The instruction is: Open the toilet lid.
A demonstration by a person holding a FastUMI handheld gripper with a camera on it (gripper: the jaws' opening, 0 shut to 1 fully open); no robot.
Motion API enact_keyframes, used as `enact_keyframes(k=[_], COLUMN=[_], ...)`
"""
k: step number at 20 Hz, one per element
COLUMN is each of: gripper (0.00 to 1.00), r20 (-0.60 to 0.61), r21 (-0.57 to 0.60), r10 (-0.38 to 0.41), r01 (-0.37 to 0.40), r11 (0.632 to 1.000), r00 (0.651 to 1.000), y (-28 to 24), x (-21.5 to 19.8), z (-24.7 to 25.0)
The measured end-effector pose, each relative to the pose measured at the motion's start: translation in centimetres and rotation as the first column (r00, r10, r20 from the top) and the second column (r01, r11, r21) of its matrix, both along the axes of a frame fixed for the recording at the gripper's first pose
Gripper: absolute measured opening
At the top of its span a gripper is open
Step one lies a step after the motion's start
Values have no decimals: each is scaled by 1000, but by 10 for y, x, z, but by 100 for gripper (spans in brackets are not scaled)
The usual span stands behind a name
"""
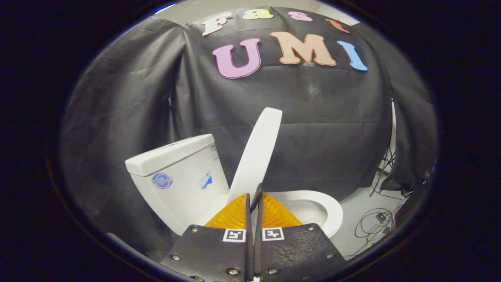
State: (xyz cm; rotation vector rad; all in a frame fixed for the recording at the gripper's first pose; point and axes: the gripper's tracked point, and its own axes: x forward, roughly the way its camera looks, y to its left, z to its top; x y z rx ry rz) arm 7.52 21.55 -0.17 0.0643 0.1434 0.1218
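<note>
The gripper (255, 197) is sitting with its orange fingers (235, 215) nearly closed together, just a thin slot between them, and the raised toilet lid (256, 154) is standing right ahead of the tips, tilted up and blocking the way straight forward. The tank (176, 176) is crowding the space just beside the lid on one side, so there's barely a wedge of room between them, while on the other side the seat ring (325, 207) and the bowl opening are lying open with free air above. Past the seat, loose cables (372, 223) are trailing over the floor (360, 207), and a stand's legs (385, 168) are poking out by the black cloth wall (313, 129) that's closing off everything behind.
</note>
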Motion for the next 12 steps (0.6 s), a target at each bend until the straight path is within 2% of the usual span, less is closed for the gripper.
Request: enact_keyframes(k=[12], gripper=[1], r20=[48], r21=[-37], r10=[72], r01=[-70], r11=[997], r00=[996], y=[40], x=[1], z=[13])
